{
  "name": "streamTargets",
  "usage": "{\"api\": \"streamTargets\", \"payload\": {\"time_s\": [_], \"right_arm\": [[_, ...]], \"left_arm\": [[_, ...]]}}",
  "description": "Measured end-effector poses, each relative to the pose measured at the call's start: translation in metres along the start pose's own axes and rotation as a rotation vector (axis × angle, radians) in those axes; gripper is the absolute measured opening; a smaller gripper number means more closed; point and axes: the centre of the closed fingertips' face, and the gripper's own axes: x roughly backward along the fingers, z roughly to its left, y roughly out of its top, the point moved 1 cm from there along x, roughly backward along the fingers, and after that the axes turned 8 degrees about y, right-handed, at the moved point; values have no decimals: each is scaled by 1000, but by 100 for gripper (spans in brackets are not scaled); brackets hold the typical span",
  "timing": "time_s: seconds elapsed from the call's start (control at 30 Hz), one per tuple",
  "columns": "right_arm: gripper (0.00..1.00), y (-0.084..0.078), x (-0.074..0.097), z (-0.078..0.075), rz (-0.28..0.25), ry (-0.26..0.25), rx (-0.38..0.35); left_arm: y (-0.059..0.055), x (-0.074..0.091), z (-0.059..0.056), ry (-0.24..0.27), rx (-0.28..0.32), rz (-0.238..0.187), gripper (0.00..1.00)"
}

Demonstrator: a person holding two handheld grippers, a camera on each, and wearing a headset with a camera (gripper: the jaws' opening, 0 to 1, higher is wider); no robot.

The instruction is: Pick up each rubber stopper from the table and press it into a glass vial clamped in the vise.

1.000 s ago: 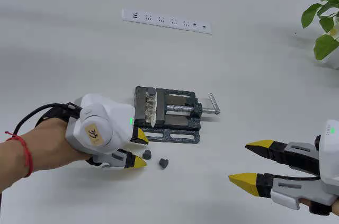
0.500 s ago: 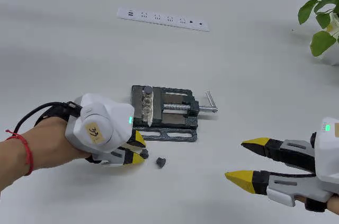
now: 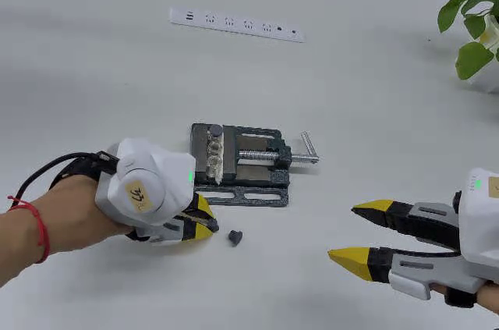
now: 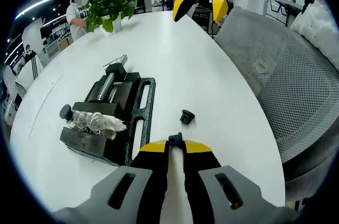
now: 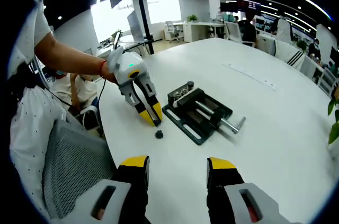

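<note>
Your left gripper [image 3: 207,222] has a white housing, black-and-grey jaws and yellow tips. On its housing you see a green lamp [image 3: 191,177] and a tan label [image 3: 138,196] with a dark mark. The pinched stopper [image 4: 175,139] between its tips is dark grey, as is the loose stopper [image 3: 235,236] just ahead of them. Your right gripper [image 3: 343,230] repeats the white, grey, black and yellow scheme.

Ahead of the left gripper:
- The vise [image 3: 249,196] is dark grey to black, with a silver screw [image 3: 257,155].
- The vials [image 3: 212,154] are clear glass.
- The seated stopper [image 3: 214,129] is dark grey.

The table [image 3: 117,72] is plain white. The power strip [image 3: 234,23] beyond the vise is white. The leaves [image 3: 468,10] far ahead of the right gripper are green. Behind the left gripper, the wrist cord [image 3: 35,225] is red and the cable [image 3: 47,170] is black.
</note>
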Motion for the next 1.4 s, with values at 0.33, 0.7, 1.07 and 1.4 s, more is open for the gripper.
{"api": "streamTargets", "payload": {"time_s": [0.33, 0.7, 1.07, 1.4], "right_arm": [[39, 1, -2, 0, -1, 5, 0], [39, 10, -6, 1, -12, 14, 6], [38, 32, -13, 9, -80, 43, -23], [37, 75, -12, 20, -198, 68, -51]], "left_arm": [[0, 1, 1, 27, 65, -15, 6], [7, 5, 0, 81, 157, -71, 6], [45, 33, 6, 205, 293, -225, 6], [83, 76, 25, 348, 395, -411, 6]]}}
